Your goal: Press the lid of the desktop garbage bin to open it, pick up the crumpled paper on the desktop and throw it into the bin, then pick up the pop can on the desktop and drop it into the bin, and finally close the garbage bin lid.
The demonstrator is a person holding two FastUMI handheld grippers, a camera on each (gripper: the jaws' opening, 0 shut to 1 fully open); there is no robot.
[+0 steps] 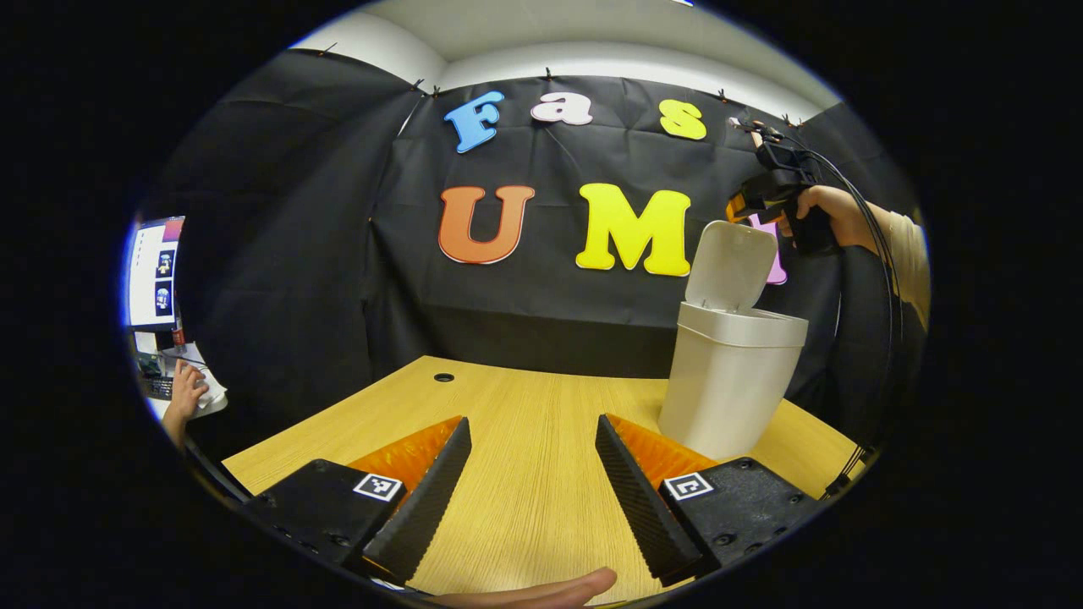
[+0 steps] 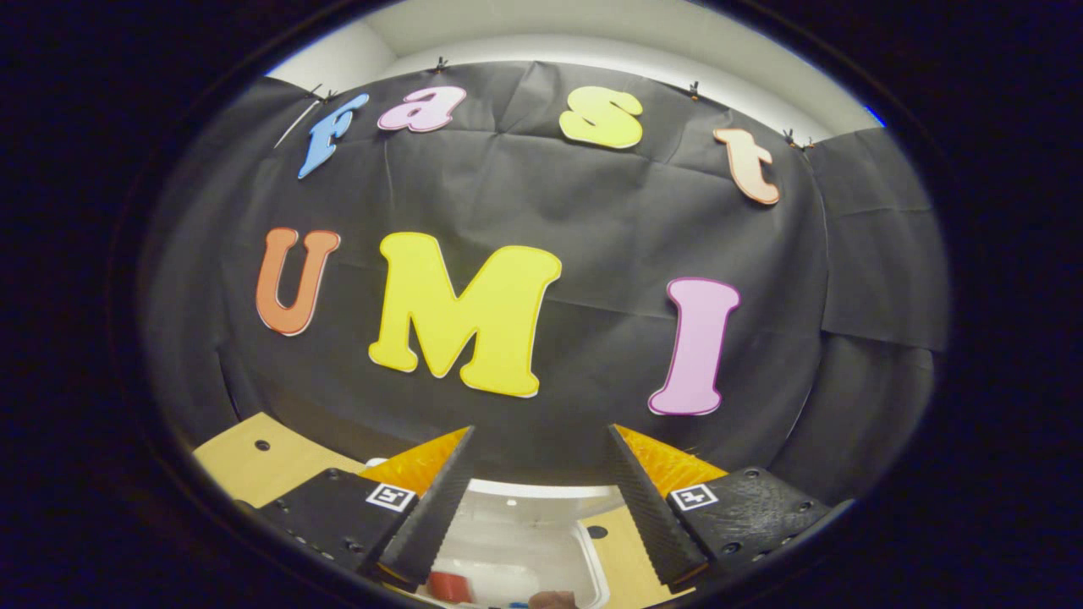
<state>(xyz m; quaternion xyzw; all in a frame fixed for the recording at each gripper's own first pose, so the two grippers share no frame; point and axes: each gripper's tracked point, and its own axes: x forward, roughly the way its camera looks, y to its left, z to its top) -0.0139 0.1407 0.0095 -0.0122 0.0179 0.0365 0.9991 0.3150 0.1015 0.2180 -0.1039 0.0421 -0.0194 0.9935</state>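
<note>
- The left tongs [image 1: 531, 486] are spread wide with nothing between the fingers, held low over the light wooden surface [image 1: 525, 423], seen in the left gripper view.
- A fingertip [image 1: 541, 589] of the holding hand shows at the bottom edge of that view.
- To the right of the left tongs, the white plastic desktop garbage bin [image 1: 728, 381] stands upright on the surface, near its right side.
- The bin's white flip lid [image 1: 730, 264] is raised, tilted up and back above the rim.
- Above and behind the lid, the right tongs [image 1: 738, 205] are held up in a hand [image 1: 825, 216] with a pale sleeve, cables trailing from them.
- In the right gripper view, the right tongs [image 2: 537, 499] are also spread apart, holding nothing, hanging right above the bin's open mouth [image 2: 525, 541].
- Down inside the bin, a red object [image 2: 448, 585] lies at the bottom; whether it is the pop can, I cannot tell.
- At the far left of the left gripper view, another person's hand [image 1: 186, 391] rests by a lit computer screen [image 1: 154, 272].
</note>
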